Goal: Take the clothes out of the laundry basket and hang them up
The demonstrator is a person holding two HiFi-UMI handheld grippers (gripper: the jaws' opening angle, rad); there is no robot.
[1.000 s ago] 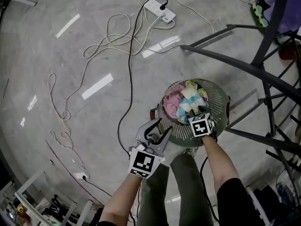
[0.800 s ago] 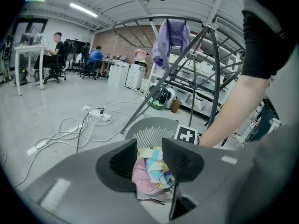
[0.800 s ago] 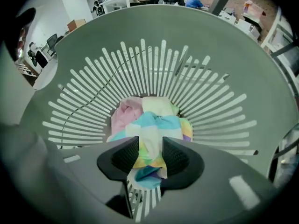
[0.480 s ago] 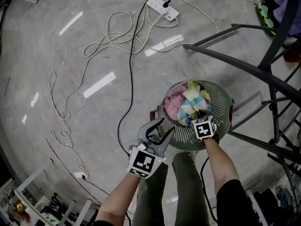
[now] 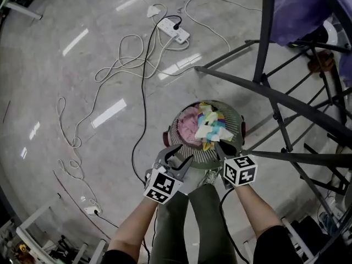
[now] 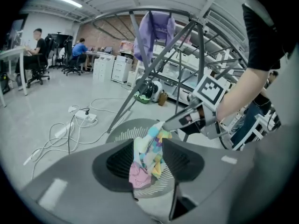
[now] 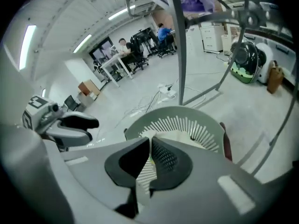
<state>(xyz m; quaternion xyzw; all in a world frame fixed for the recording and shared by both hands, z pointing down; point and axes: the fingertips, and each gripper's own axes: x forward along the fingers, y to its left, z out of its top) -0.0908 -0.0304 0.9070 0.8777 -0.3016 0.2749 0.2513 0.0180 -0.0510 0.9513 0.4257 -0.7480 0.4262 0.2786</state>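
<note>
A round grey laundry basket [image 5: 235, 114] stands on the floor at my feet, with a pink garment [image 5: 188, 127] inside. My right gripper [image 5: 219, 146] is shut on a pastel multicoloured garment [image 5: 211, 126] and holds it up over the basket. In the left gripper view that garment [image 6: 150, 149] hangs from the right gripper's tip [image 6: 164, 124] above the pink one [image 6: 139, 175]. In the right gripper view a thin fold of cloth [image 7: 145, 169] sits between the shut jaws, over the basket [image 7: 187, 121]. My left gripper [image 5: 177, 159] is open and empty beside the basket's near rim.
A dark metal drying rack [image 5: 275, 95] rises right of the basket, with a purple garment [image 5: 300, 7] hung on it. Cables and a power strip [image 5: 175, 31] lie on the floor to the left and beyond. My legs [image 5: 181, 224] stand just behind the basket.
My right gripper has risen out of the basket with the multicoloured garment in it. The left gripper has shifted a little. The head view has tilted, bringing more of the rack in.
</note>
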